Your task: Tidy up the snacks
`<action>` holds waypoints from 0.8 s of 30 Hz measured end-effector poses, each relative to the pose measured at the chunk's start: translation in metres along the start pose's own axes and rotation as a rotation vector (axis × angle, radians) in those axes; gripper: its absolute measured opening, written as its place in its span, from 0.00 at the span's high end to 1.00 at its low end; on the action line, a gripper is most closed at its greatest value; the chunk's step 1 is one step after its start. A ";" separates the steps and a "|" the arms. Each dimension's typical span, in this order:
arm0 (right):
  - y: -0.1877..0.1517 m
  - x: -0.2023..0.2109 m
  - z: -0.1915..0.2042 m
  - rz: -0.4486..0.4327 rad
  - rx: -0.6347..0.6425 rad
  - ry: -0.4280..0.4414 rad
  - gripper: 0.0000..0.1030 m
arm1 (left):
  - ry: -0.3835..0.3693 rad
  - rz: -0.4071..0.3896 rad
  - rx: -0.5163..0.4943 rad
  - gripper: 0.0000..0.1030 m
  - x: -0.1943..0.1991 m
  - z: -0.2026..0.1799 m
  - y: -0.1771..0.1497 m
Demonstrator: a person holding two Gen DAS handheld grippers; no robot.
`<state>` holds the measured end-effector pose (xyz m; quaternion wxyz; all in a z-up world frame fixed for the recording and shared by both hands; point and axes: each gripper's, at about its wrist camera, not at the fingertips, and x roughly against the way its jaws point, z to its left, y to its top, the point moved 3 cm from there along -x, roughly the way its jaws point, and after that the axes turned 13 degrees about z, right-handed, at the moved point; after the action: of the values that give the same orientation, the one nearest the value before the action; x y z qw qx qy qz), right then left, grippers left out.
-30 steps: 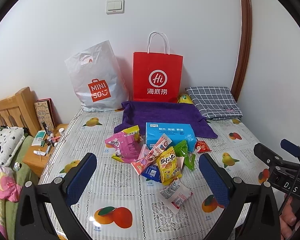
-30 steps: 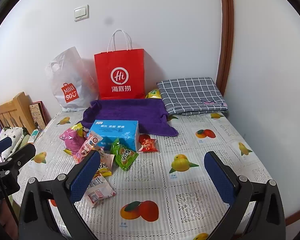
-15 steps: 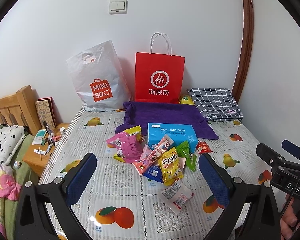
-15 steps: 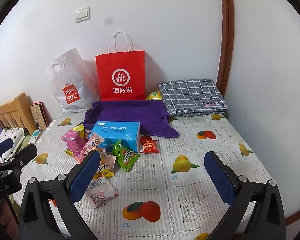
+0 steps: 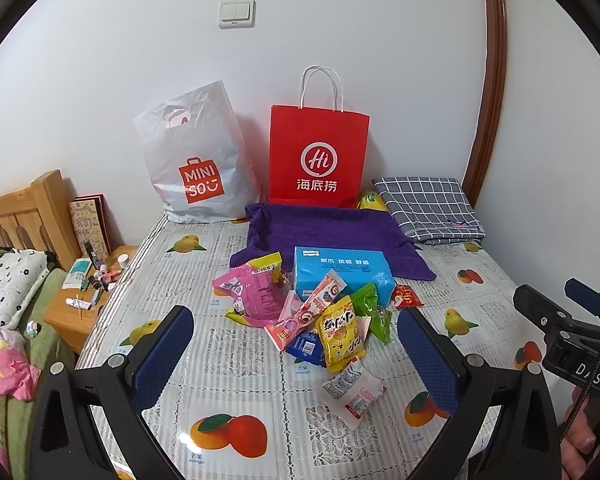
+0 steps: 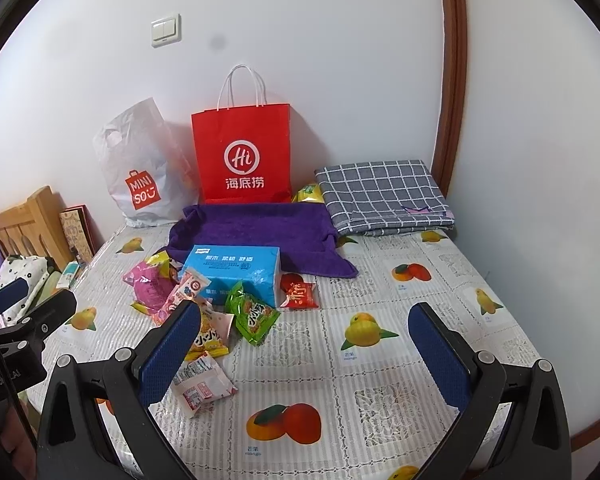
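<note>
Both tools, the left tool [image 5: 294, 344] and the right tool [image 6: 304, 338], hover with fingers spread wide and nothing between them. The snack packets [image 5: 320, 316] lie heaped mid-frame on the fruit-print worktop [image 5: 228, 380], labelled "mango", touching a blue tissue box [image 5: 342, 270]. Behind, at upper centre, stand a red "Hi 海底捞" paper bag [image 5: 318, 160] and a white "MINISO" plastic bag [image 5: 196, 160].
</note>
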<state>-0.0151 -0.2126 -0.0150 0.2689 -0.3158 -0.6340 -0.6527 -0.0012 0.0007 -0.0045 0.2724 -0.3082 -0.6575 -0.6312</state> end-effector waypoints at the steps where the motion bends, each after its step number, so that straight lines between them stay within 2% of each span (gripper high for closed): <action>1: 0.000 0.000 0.000 -0.001 0.001 0.001 0.01 | 0.000 -0.001 -0.002 0.01 0.000 0.000 0.000; 24: 0.000 0.006 0.001 -0.014 0.001 -0.002 0.01 | -0.008 -0.008 -0.015 0.01 0.003 -0.004 0.000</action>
<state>-0.0187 -0.2110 -0.0109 0.2640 -0.3116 -0.6369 -0.6539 -0.0036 -0.0035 -0.0017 0.2650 -0.3103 -0.6549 -0.6361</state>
